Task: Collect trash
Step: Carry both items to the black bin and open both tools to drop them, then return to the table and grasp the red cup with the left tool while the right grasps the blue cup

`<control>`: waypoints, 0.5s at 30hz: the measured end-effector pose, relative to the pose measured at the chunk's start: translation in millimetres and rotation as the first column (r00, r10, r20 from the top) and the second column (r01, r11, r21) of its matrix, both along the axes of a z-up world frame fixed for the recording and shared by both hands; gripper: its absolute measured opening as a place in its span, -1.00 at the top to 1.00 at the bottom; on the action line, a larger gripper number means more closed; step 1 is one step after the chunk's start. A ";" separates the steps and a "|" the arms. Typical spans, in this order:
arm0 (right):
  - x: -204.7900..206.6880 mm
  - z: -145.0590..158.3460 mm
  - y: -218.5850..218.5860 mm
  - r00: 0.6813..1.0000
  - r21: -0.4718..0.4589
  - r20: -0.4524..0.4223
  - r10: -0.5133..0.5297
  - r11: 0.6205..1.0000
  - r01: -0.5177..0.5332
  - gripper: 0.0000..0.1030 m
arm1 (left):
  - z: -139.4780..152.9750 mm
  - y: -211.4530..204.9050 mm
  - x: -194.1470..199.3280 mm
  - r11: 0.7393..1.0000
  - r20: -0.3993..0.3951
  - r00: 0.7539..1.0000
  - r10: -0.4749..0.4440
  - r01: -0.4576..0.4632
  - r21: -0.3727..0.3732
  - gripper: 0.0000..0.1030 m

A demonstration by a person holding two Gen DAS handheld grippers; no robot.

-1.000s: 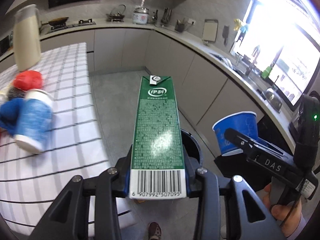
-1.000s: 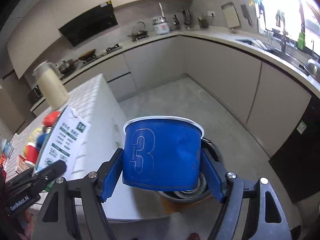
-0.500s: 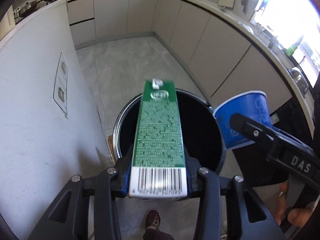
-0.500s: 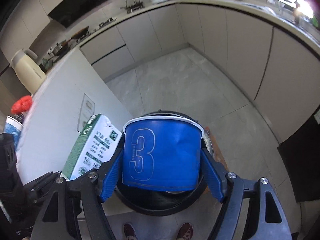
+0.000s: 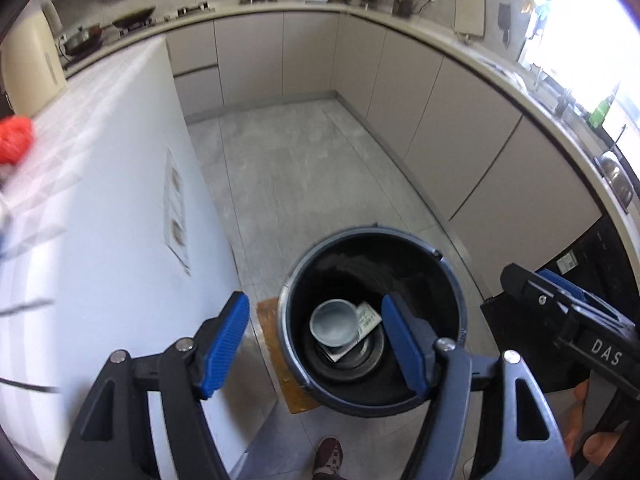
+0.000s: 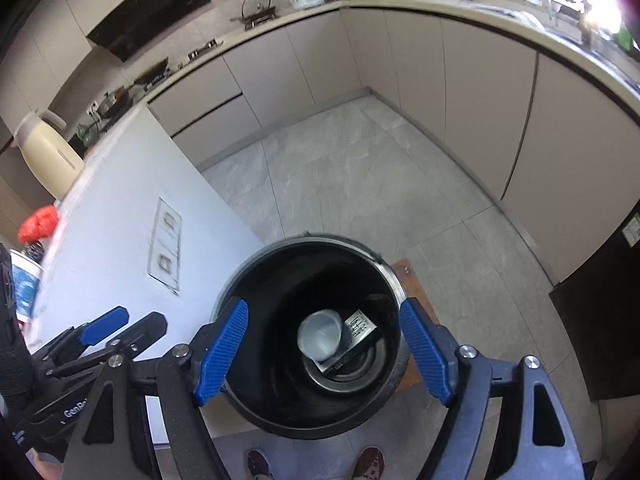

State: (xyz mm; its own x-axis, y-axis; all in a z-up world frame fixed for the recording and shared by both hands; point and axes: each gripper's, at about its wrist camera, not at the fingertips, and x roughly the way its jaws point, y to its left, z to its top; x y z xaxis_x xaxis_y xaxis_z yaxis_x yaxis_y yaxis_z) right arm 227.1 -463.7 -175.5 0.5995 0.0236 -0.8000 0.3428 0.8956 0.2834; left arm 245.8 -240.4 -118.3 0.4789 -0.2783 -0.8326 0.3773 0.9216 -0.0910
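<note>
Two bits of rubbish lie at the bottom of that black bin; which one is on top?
The round paper cup, mouth up; it rests on the flat carton, which pokes out beneath it.

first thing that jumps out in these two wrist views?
The black trash bin on the floor beside the white counter, seen from straight above, with a cup and a carton lying at its bottom. Both the left gripper and right gripper hang over it, jaws apart and empty, the left's opening.

Red object (image 5: 14, 140) blurred, edge-cropped
</note>
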 end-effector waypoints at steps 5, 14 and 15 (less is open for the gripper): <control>-12.6 44.8 28.1 0.999 -0.037 0.045 -0.013 0.999 0.015 -0.56 | 44.5 21.9 -8.9 1.000 0.040 0.999 0.007 -0.006 -0.019 -0.37; -19.3 102.7 104.9 0.995 -0.074 0.093 0.029 0.997 -0.022 -0.60 | 85.6 95.5 -17.1 0.998 0.094 0.995 0.040 -0.035 -0.055 -0.43; -18.7 107.0 114.5 0.994 -0.074 0.102 0.038 0.997 -0.030 -0.61 | 82.9 98.9 -13.2 0.998 0.101 0.994 0.049 -0.044 -0.053 -0.43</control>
